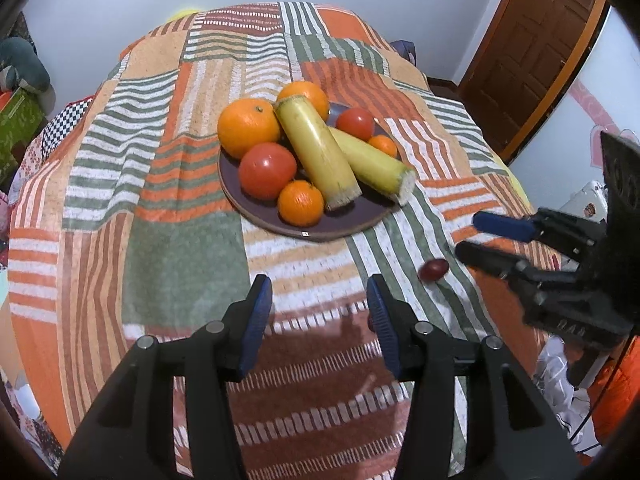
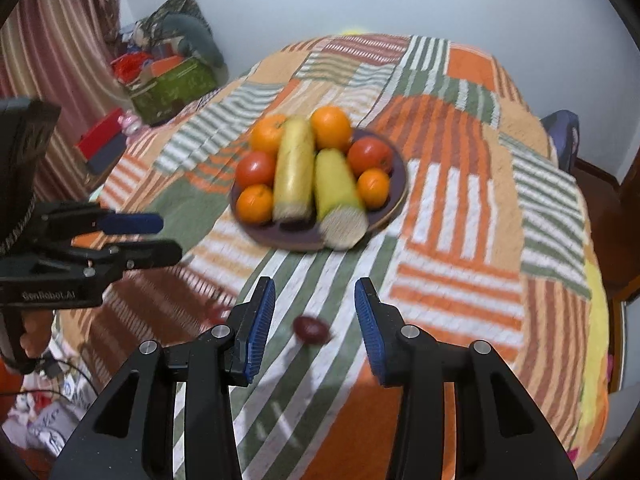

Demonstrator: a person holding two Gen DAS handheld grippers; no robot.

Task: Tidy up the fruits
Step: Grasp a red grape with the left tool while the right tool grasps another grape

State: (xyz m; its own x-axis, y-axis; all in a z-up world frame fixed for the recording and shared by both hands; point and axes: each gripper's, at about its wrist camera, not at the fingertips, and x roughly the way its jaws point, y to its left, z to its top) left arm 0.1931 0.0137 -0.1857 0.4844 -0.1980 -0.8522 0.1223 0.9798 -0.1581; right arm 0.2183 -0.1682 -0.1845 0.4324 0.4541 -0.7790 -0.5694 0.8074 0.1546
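A patchwork striped cloth (image 2: 460,208) covers the counter ahead of the gripper. A brown panelled door (image 1: 532,52) stands far right; a green box (image 2: 176,84) sits far left by a striped curtain (image 2: 52,64).

Dark round plate (image 1: 256,210) on a patchwork striped tablecloth (image 1: 120,168), loaded with two large oranges (image 1: 248,126), two small oranges (image 1: 301,203), two red tomatoes (image 1: 267,170) and two yellow-green cut stalks (image 1: 318,152) lying side by side and touching, the right one overhanging the plate rim. Small dark red fruit (image 1: 433,270) on the cloth, well apart from the plate to the lower right, just beside the right gripper (image 1: 470,236), jaws slightly parted, nothing between them. Left gripper (image 1: 320,320) in the foreground, blue pads (image 1: 256,324) apart, empty, above the cloth; brown panelled door (image 1: 532,56) at upper right.
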